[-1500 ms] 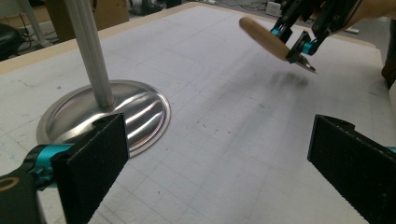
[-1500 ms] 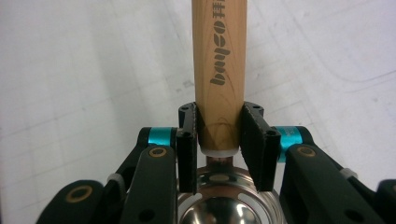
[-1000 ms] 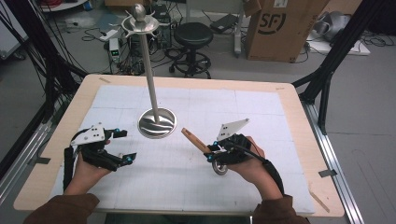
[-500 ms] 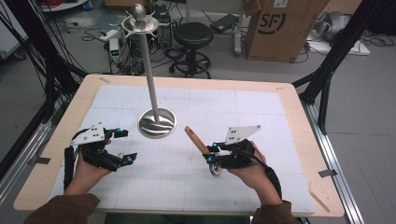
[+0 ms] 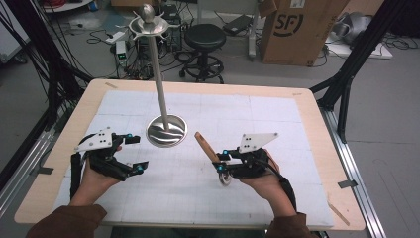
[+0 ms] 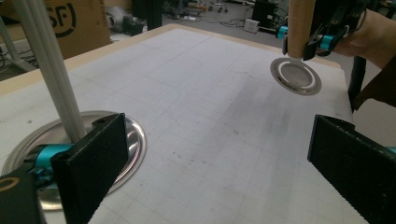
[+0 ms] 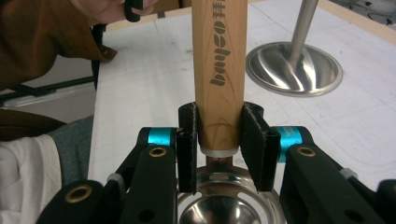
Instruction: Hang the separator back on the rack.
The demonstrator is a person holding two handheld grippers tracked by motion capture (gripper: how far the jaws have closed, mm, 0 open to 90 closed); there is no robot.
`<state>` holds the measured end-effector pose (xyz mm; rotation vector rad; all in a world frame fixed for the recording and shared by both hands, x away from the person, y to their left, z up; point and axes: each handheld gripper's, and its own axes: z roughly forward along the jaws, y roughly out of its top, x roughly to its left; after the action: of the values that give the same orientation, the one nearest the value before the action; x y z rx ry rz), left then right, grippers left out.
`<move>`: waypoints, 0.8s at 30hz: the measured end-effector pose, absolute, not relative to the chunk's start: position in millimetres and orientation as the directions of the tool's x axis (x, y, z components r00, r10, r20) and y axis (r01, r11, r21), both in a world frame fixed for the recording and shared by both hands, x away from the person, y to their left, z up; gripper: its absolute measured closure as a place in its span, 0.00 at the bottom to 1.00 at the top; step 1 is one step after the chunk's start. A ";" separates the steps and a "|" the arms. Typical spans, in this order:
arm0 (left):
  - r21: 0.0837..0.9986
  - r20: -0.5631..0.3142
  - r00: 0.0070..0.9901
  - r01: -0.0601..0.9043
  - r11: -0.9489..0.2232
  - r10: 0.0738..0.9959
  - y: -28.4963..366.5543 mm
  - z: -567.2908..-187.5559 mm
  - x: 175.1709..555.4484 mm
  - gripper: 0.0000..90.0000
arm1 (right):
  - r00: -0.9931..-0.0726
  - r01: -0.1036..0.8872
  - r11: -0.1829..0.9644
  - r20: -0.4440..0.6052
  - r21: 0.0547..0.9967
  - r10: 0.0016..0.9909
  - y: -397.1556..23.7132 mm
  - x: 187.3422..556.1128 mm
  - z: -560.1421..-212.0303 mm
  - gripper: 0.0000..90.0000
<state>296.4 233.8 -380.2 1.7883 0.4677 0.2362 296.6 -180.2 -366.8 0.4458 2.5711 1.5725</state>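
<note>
- Stand (image 5: 166, 130): steel, upright on the worktop (image 5: 297, 119), between and beyond the two tongs.
- Stool (image 5: 204, 37), box (image 5: 292, 29): on the floor, far beyond.

Even overhead light, soft shadows; glare on steel stand base (image 5: 166, 131); near tool pads blurry, room edges dim.

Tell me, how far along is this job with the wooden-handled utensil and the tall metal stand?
Done: the right gripper has the wooden-handled utensil clamped by its handle and lifted off the table. In hand: it holds the utensil tilted, metal bowl end low. The left gripper is open and empty near the stand. Left, probably: hanging the utensil on the hooks at the stand's top, which are bare.
</note>
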 end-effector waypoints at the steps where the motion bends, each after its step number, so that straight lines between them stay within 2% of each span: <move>1: 0.961 -0.079 0.900 0.183 -0.208 0.429 232.7 -378.1 296.8 0.07 | -0.953 0.195 0.421 0.070 0.886 0.295 -180.0 296.8 -366.3 0.76; 24: 0.965 -0.044 0.929 0.135 -0.224 0.369 206.4 -345.1 302.6 0.07 | -0.966 0.178 0.364 0.091 0.914 0.244 -168.8 305.6 -361.2 0.76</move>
<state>302.6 206.4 -345.1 1.7988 0.3759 0.2251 305.6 -168.8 -361.2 0.3940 2.5450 1.6927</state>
